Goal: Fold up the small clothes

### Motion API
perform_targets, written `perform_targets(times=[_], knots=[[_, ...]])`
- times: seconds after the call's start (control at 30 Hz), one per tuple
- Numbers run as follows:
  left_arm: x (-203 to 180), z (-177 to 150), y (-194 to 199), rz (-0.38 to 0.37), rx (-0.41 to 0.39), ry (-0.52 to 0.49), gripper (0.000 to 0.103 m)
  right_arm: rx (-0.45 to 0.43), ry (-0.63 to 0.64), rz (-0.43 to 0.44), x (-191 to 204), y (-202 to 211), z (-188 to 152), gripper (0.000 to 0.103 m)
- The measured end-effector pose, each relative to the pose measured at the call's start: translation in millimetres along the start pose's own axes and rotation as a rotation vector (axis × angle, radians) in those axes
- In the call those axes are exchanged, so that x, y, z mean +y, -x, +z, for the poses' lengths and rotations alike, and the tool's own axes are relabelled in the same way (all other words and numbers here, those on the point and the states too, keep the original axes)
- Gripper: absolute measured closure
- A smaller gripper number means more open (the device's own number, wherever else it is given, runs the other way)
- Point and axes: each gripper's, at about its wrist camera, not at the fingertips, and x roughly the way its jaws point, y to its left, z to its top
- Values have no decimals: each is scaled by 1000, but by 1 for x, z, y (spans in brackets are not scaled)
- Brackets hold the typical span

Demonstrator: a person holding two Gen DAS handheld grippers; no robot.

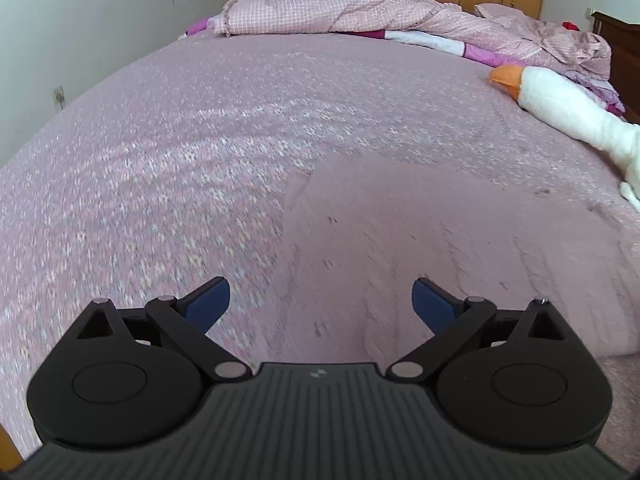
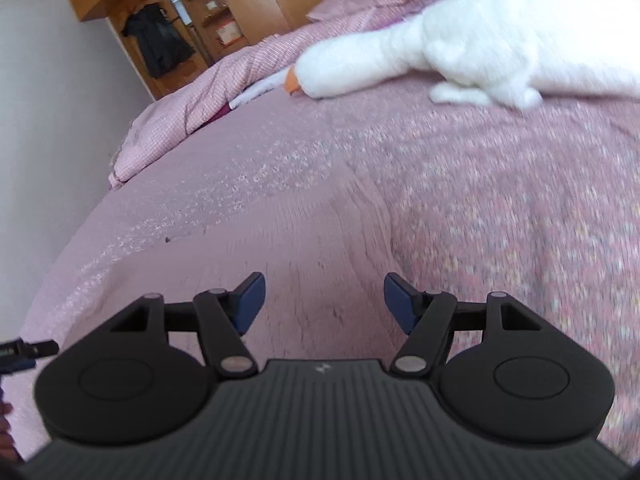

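While spread wide over the bed (image 1: 160, 160), left hand-held gripper (image 1: 320, 304) holding nothing, blue pads (image 1: 208, 304) apart. Plain pink garment (image 1: 440, 248) lying flat on the flowered bedspread, directly ahead of and beneath those fingers, reaching off to the right. Right hand-held gripper (image 2: 324, 300) likewise parted and empty, hovering above the same pink garment (image 2: 312, 240). White plush goose (image 2: 460, 40) ahead and to the right of it, well apart. Rumpled pink quilt (image 1: 340, 8) far ahead.
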Motion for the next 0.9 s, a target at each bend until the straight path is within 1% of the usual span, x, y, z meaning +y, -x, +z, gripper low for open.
perform_targets(times=[0.17,0.2,0.23,0.27,0.37,0.53,0.63,0.73,0.9], knots=[[-10,-11,13,-29,18,-8,2,7,-17,-22,0,7,-3,35],[-13,-13,14,-35,24,-6,2,8,-19,-27,-2,9,-4,34],[-15,-15,15,-40,31,-4,2,10,-23,-32,-2,10,-4,27],[-18,-16,15,-44,37,-2,2,8,-28,-31,-3,11,-5,24],[-25,-19,16,-65,53,10,2,-7,-24,-22,-6,16,-9,24],[-34,-23,17,-103,72,37,2,13,4,-74,-9,17,-12,24],[-46,-25,15,-82,91,13,2,37,-18,-62,-18,16,-11,24],[-57,-29,13,-60,96,-28,2,56,-62,-29,-28,12,-10,24],[-73,-37,8,-64,117,-76,2,99,-116,17,-33,-3,-4,24]])
